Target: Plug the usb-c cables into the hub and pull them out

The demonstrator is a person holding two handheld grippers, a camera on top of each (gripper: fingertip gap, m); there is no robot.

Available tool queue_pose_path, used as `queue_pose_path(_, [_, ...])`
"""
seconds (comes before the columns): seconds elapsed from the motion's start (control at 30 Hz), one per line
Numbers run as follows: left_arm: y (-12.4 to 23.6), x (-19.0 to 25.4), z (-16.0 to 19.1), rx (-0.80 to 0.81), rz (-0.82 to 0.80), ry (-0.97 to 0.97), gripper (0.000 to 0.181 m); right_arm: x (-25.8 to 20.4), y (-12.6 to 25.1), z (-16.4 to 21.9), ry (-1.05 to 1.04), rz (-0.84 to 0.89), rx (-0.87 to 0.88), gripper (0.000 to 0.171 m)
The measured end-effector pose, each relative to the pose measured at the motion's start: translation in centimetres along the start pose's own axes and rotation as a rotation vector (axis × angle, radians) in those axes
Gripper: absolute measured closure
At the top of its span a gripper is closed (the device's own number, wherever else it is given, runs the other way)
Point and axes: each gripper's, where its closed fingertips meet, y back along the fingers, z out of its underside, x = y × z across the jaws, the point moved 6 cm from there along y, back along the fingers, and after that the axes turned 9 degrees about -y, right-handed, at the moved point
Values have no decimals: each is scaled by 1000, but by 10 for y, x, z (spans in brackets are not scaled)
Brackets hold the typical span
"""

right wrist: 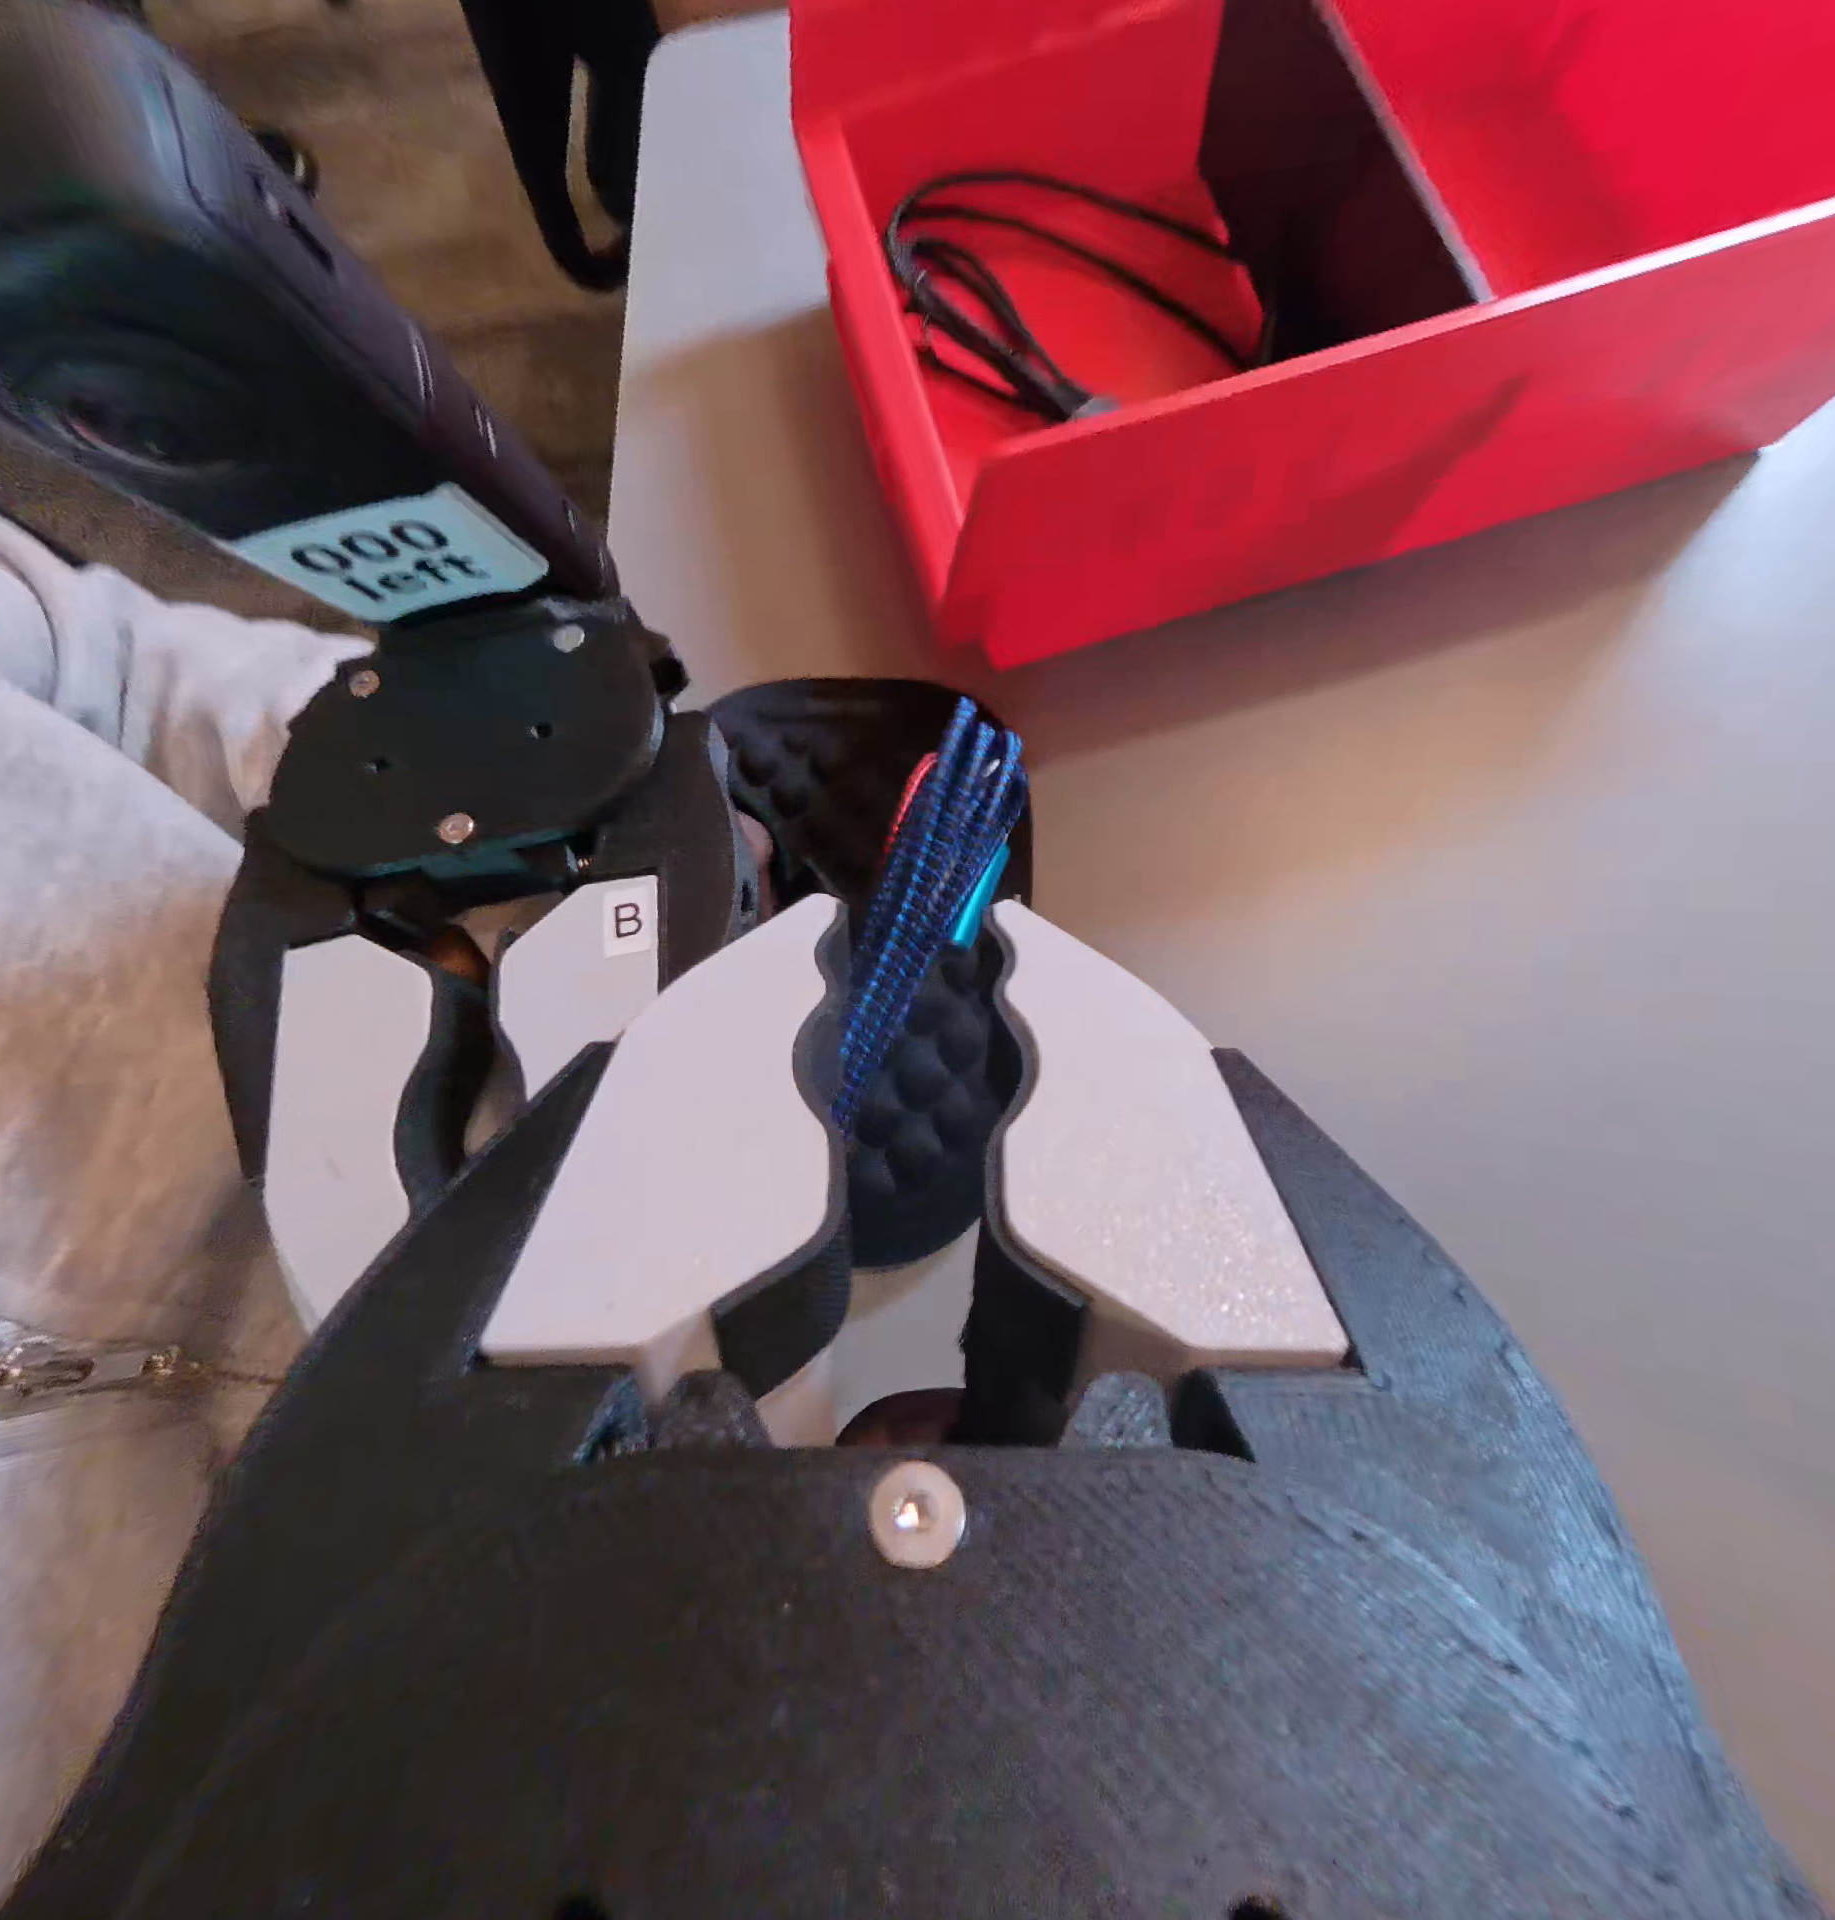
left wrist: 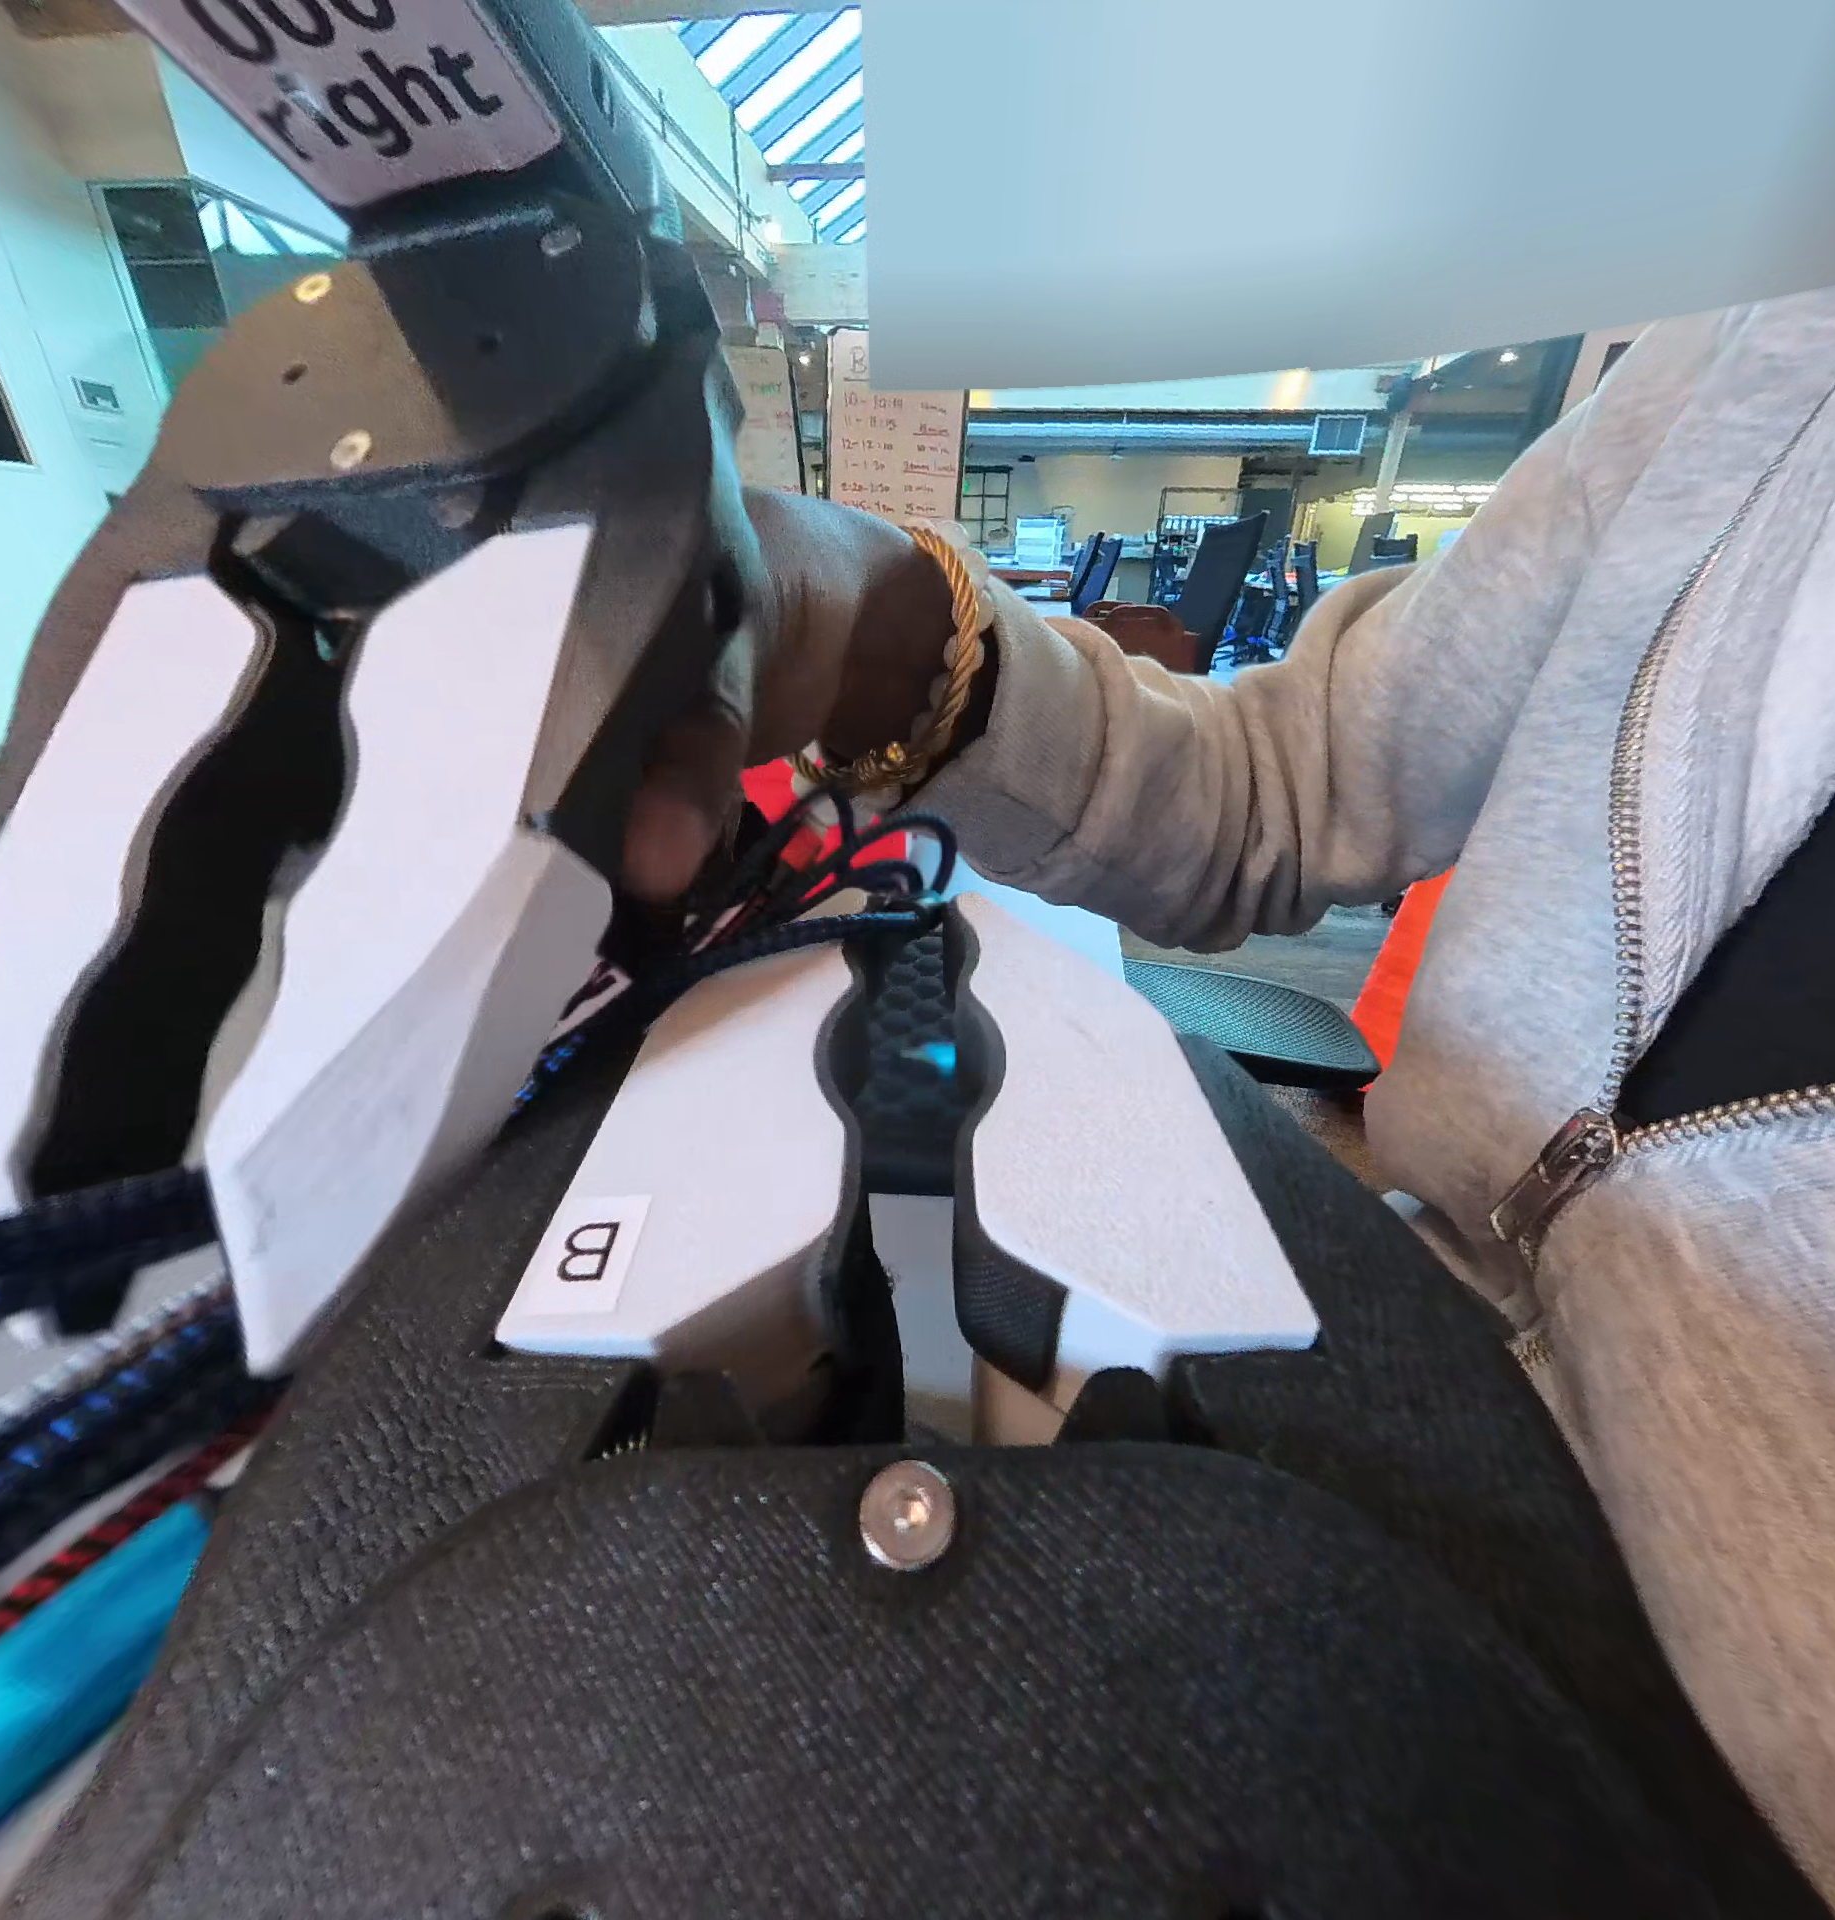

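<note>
In the right wrist view my right gripper (right wrist: 918, 831) is shut on a bundle of blue braided cables (right wrist: 923, 894) with a teal connector (right wrist: 980, 904) beside them. My left gripper (right wrist: 445, 1132) sits close on its left, its fingertips hidden behind my right finger. In the left wrist view my left gripper (left wrist: 908, 925) is shut, with a dark blue braided cable (left wrist: 788, 935) caught at its tips. The right gripper (left wrist: 123, 1195) hangs at upper left, clamped on dark cables. Blue (left wrist: 92, 1423) and red (left wrist: 82, 1558) braided cables and a teal shell (left wrist: 61, 1683) lie at lower left. No hub shows.
A red box (right wrist: 1308, 499) stands on the grey table (right wrist: 1412, 935) just beyond the grippers, with a coiled black cable (right wrist: 1048, 281) inside. The person's grey sleeve (left wrist: 1204, 748) and jacket (right wrist: 82, 831) are close on the left gripper's side. The tips of one gripper are about 11 cm away from the tips of the other.
</note>
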Motion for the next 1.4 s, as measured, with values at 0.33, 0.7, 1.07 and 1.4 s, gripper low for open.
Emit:
queue_pose_path(0.33, [10, -11, -3, 105, -31, 104, 170, 12, 102, 20, -120, 160, 473, 130])
queue_pose_path(0.7, [25, -27, -5, 269, -79, 240, 170, 57, 123, 148, -425, 258, 292, 122])
queue_pose_path(1.07, [25, -24, -6, 261, -77, 210, 170, 95, 68, 163, -565, 2, -337, 123])
queue_pose_path(1.4, [25, -22, -7, 265, -81, 182, 170, 98, 52, 157, -759, -300, -77, 160])
